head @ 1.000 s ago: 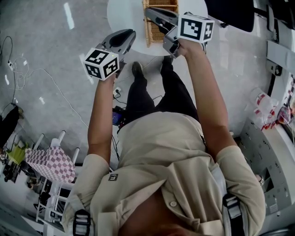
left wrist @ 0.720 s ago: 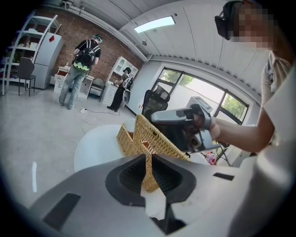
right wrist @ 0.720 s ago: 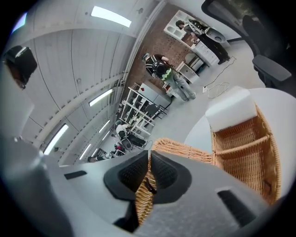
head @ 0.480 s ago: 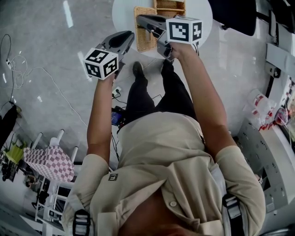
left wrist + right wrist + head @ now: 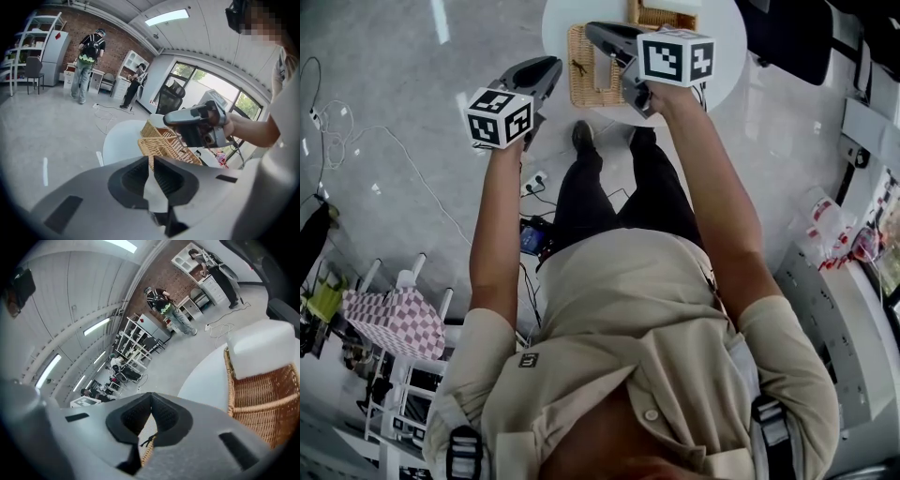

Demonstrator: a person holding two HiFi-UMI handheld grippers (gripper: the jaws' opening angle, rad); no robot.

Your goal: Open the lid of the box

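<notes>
Setting: a round white desk (image 5: 555,42) stands on a grey polished floor (image 5: 394,187), at the top edge of the head view.
Task object: a rectangular woven wicker box (image 5: 656,13) sits on the far part of the desk.
Lid: a shallow rectangular woven wicker lid (image 5: 581,80) lies flat on the desk just beside the box, on the left gripper's side. It carries a small dark loop (image 5: 578,66). Whether lid and box touch cannot be determined.
Left hand-held gripper (image 5: 151,161): the jaws are pressed together at the tips and pinch nothing. In the head view this unit (image 5: 551,64) hangs over the floor at the desk's near-left edge, clear of the lid.
Right hand-held gripper (image 5: 151,409): the jaw tips meet and nothing sits between them. In the head view this unit (image 5: 592,28) is held above the lid's right part and points across it.
Right gripper view, detail: woven wicker fills the lower right, with a white block (image 5: 262,350) at its far end. Which wicker piece this is cannot be determined.
Left gripper view, detail: both wicker pieces appear beyond the jaws, with the right unit (image 5: 166,120) above them.
Operator: a tan short-sleeved shirt (image 5: 637,319) and dark trousers (image 5: 609,197), standing at the desk's near edge.
</notes>
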